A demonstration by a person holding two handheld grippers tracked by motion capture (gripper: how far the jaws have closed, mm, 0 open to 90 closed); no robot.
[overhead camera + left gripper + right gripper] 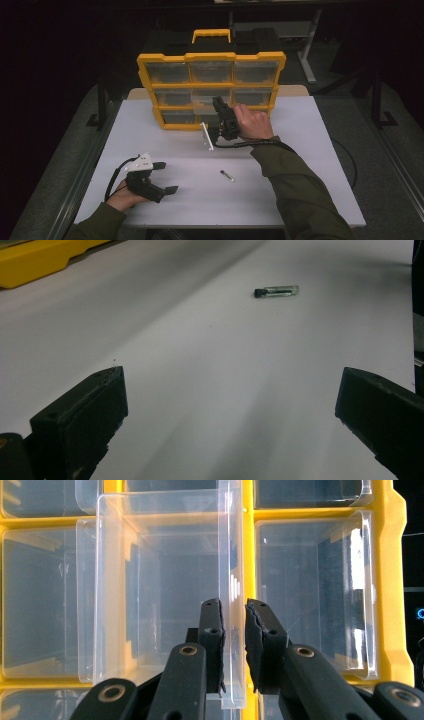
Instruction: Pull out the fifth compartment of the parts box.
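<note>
Slippage is the main risk: the right gripper (234,630) pinches only the thin front wall of a clear plastic bin (160,580) in the middle row of the yellow organizer (211,90), so a skewed pull could jam the bin or tip the upright case. The left gripper (225,430) hovers idle with its jaws spread wide over the white table (300,150), near a small vial (276,290). From above, the person's hand hides the grip, and the bin's contents are indiscernible.

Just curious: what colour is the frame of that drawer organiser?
Yellow frame, holding clear drawers; best in the high view.
</note>
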